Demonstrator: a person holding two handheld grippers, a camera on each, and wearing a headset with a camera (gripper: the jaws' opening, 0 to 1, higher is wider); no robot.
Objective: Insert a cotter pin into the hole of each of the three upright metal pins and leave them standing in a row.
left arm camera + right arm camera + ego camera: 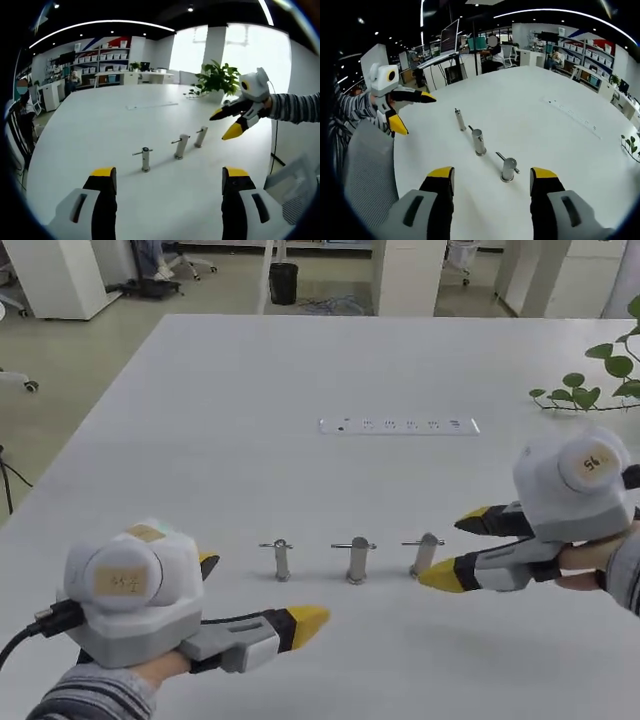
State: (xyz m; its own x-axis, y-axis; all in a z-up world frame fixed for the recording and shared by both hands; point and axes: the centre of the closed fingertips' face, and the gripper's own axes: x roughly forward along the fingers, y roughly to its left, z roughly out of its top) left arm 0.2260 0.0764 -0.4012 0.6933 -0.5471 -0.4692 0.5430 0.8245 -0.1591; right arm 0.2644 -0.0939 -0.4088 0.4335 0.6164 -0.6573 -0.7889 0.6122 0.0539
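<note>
Three short metal pins stand upright in a row on the white table: left (282, 559), middle (357, 561), right (425, 554). Each has a thin cotter pin crossing its top. My left gripper (258, 590) sits low at the near left, open with nothing held, its tips short of the left pin. My right gripper (455, 547) is open just right of the right pin, nothing between its yellow tips. From the left gripper view the row (181, 146) lies ahead of the open left gripper (169, 175). The right gripper view has the nearest pin (508, 169) just ahead of the right gripper (490, 175).
A white power strip (400, 425) lies flat beyond the pins, mid-table. A green plant (600, 380) trails over the far right edge. The table (200, 440) stretches bare around the row. Chairs and shelving stand past the table.
</note>
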